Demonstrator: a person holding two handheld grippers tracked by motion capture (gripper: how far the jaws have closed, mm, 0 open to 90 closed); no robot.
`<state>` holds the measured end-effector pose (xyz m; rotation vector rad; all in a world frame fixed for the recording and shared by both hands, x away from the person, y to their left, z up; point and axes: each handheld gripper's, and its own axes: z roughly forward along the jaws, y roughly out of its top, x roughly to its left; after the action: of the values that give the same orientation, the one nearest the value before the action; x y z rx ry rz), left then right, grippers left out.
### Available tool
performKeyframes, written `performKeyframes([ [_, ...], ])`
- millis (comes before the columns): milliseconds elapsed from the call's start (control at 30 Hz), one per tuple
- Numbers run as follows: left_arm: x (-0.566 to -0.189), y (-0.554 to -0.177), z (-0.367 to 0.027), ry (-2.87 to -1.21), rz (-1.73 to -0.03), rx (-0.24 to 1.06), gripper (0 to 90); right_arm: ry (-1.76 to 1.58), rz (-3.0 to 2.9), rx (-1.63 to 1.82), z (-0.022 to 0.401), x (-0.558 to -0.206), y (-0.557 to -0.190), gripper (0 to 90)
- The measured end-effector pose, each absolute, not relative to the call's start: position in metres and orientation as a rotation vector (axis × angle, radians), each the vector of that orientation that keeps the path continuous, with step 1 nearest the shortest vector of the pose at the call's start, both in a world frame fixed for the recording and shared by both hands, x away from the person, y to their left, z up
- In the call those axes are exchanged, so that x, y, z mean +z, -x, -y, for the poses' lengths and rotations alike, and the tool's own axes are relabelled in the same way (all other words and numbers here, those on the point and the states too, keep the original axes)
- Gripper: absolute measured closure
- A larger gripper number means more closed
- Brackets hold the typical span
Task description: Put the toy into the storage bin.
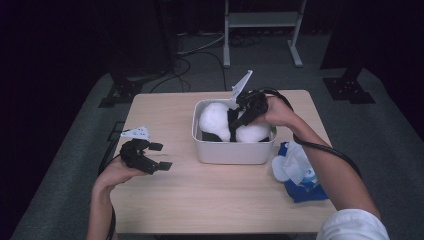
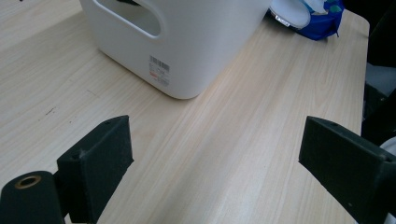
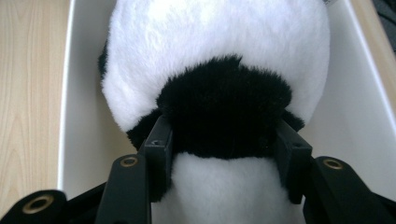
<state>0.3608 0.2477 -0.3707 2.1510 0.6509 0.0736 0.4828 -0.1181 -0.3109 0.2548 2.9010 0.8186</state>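
Right gripper (image 1: 239, 114) clamping a plush panda (image 3: 219, 88) inside a white bin (image 1: 232, 150).

Its jaws are pinching the black band at the toy's middle, white fur bulging toward twelve and six o'clock in the right gripper view, so the panda's long axis is running along the bin. Left gripper (image 1: 152, 156) is hovering open at nine o'clock from the bin, farther off.

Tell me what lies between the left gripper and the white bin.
Bare tabletop. In the left gripper view the open left gripper looks across plain wood to the white bin; the high view shows the same empty stretch.
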Motion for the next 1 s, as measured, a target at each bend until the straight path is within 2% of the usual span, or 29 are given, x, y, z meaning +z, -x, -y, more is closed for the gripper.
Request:
performKeyframes([
  [1000, -0.368, -0.360, -0.252, -2.145, -0.646, 0.085, 8.4, -0.165, -2.972, 0.831, 0.106, -0.333, -0.428, 48.7],
])
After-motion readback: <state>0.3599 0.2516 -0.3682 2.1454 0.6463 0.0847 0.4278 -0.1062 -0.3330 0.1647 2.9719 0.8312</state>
